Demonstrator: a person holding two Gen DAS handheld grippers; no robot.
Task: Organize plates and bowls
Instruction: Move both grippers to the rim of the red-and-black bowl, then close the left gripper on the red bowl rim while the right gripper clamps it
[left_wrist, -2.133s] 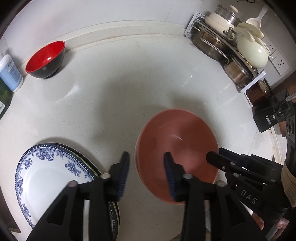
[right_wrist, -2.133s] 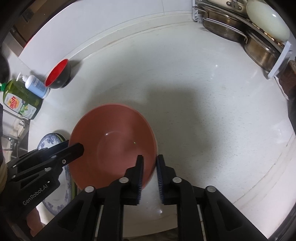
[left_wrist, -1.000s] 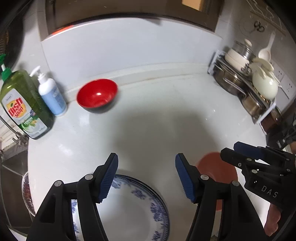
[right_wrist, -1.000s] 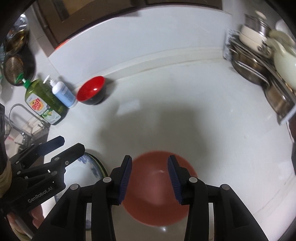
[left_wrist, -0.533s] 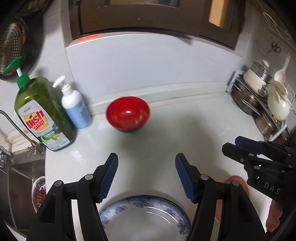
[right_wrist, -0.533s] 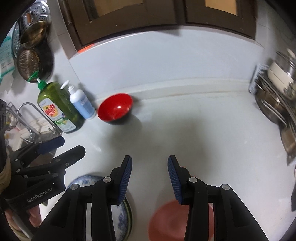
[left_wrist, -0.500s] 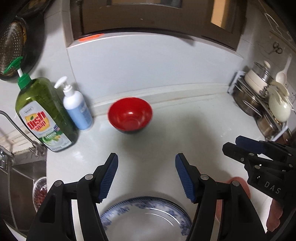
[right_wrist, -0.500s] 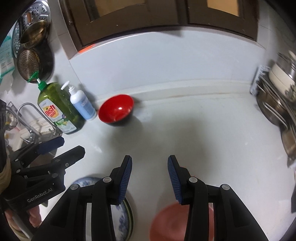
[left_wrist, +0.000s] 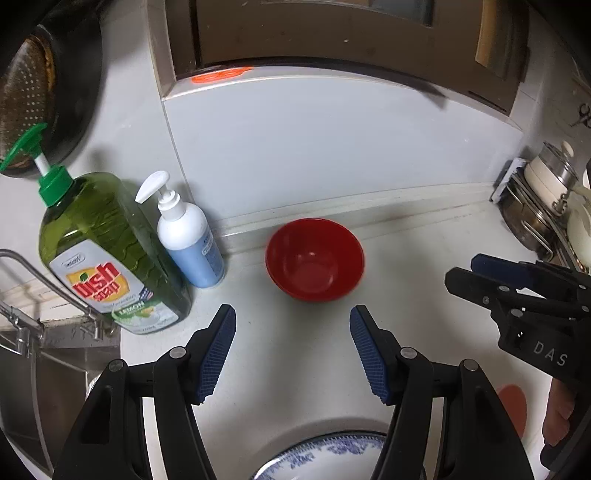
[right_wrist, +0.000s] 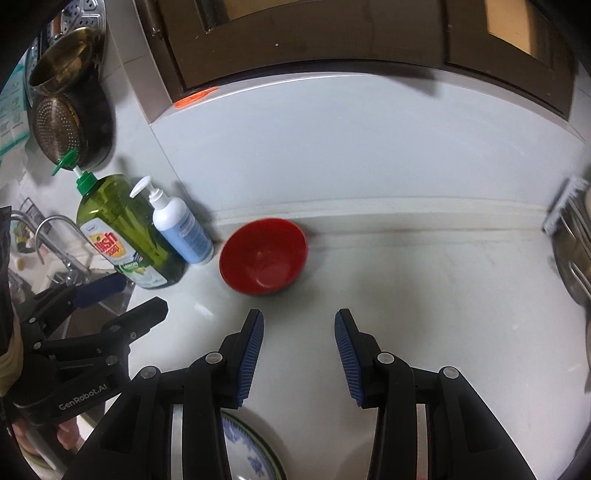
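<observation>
A red bowl (left_wrist: 314, 259) with a dark outside stands upright on the white counter near the back wall, also in the right wrist view (right_wrist: 263, 255). My left gripper (left_wrist: 293, 347) is open and empty, short of the bowl and above the counter. My right gripper (right_wrist: 299, 349) is open too, nothing between its pads, with the bowl ahead and to its left. A blue-patterned white plate (left_wrist: 325, 459) lies under the left gripper at the frame's bottom; its rim (right_wrist: 255, 454) shows in the right wrist view. A sliver of the terracotta bowl (left_wrist: 513, 408) shows at the lower right.
A green dish soap bottle (left_wrist: 107, 258) and a white pump bottle (left_wrist: 190, 240) stand left of the red bowl. A sink with a tap (right_wrist: 48, 236) lies at the far left. A rack of pots (left_wrist: 546, 206) fills the right end. Cabinet doors (right_wrist: 332, 37) hang above the backsplash.
Both grippers have pulled back and tilted up from the terracotta bowl and the plate. The red bowl and the bottles now sit nearer the middle of both views. Jaw widths are unchanged.
</observation>
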